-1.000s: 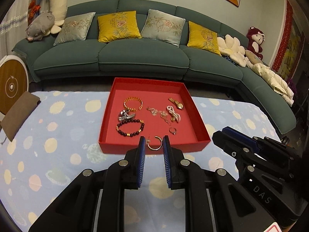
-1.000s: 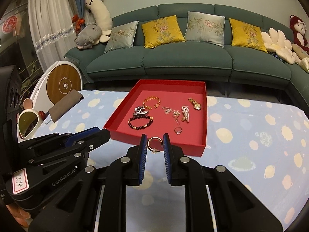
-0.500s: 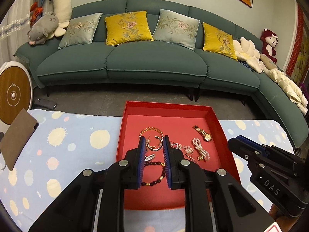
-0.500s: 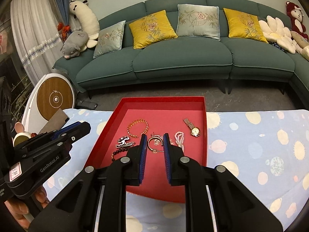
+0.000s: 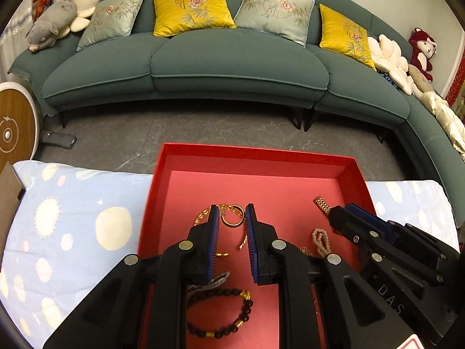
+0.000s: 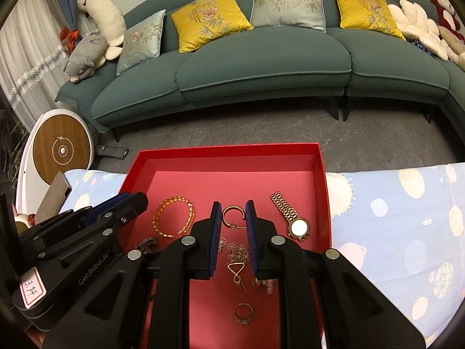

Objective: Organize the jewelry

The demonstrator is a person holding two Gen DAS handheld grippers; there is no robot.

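The green sofa fills the far side of the room and plays no part. Nearer, the table's blue dotted cloth carries the red tray, and you hold both tools over the tray.

Your left gripper is narrowed onto a wide gold hoop, and your right gripper pinches a thinner gold hoop the same way. Each hoop hangs between the pads above the tray floor, probably so you can lay the pair down together.

The far half of the tray floor is bare. Loose pieces crowd the near half:

- gold chain bracelet at left
- watch at right
- black bead bracelet
- pearl loop
- flower chain and small ring, right under your right gripper

A hoop dropped here could tangle with them.
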